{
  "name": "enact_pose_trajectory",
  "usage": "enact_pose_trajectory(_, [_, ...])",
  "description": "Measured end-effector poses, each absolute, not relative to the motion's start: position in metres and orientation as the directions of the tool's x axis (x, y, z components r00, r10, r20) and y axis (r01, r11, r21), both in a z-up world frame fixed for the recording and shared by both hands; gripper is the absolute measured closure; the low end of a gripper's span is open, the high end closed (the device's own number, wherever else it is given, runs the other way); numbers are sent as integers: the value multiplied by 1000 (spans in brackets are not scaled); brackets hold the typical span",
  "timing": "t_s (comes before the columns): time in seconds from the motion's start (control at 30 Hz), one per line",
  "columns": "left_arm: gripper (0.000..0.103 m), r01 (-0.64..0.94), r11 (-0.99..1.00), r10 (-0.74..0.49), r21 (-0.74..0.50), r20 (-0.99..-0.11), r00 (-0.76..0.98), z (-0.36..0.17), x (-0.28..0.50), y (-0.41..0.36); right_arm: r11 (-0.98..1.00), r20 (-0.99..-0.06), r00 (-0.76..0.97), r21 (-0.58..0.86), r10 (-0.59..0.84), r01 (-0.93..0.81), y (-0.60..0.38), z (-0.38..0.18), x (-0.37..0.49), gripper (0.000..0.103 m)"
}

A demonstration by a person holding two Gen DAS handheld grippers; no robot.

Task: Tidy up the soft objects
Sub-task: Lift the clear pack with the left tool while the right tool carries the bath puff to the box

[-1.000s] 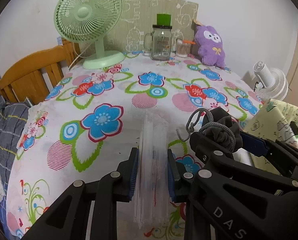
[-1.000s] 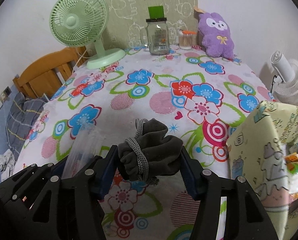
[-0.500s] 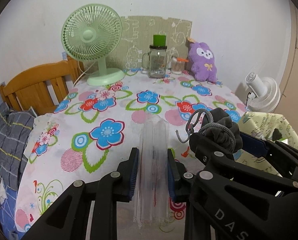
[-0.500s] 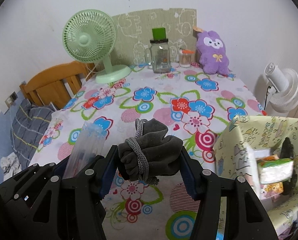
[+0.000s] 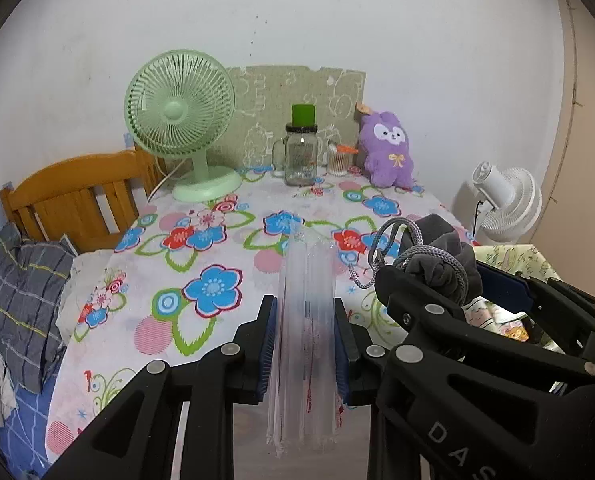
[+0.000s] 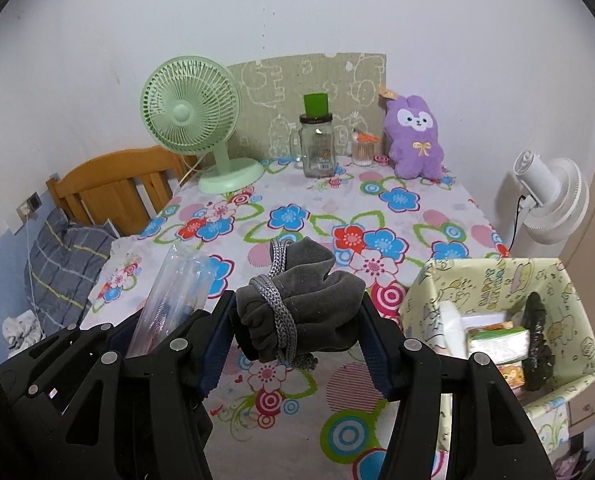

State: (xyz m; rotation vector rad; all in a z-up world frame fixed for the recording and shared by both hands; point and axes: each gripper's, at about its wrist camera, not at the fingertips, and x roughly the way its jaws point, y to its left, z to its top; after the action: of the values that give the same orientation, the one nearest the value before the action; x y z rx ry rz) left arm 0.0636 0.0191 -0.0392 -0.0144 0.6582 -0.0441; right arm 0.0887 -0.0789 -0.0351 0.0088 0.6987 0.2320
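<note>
Grey drawstring pouch (image 6: 301, 304) sits bunched between the right gripper (image 6: 297, 320) pads, jaws clamped on it, above the floral tablecloth (image 6: 317, 216). Storage box (image 6: 577, 300) lies at three o'clock. Left gripper (image 5: 305, 344) pinches a clear plastic packet (image 5: 305, 320) upright.

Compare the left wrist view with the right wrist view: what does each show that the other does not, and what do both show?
Only the left wrist view shows the clear pack head-on, clamped in the left gripper.

Only the right wrist view shows inside the yellow box: tissue packs and a dark object.

Both show the grey pouch gripped in the right gripper, the green fan, jar, purple plush, white fan and the floral table.
</note>
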Motion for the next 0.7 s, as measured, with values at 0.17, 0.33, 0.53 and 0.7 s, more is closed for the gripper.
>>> enact_pose_trajectory(0.17, [78,44,999,-49,-24,-590,806,-28,57,11,975,-613,761,80,212,-207,-86,-22,80,41])
enact_pose_trajectory(0.33, [78,56,998,-58,-20,-577,815,-21,55,1,976,-600,772,80,210,-202,-96,-14,76,41])
enact_pose_trajectory(0.53, [78,75,997,-74,-21,-569,819,-18,55,-14,979,-589,783,80,199,-189,-113,-9,74,41])
enact_pose_trajectory(0.7, [78,98,995,-95,-25,-563,821,-15,56,-29,982,-583,791,78,185,-172,-127,-6,72,41])
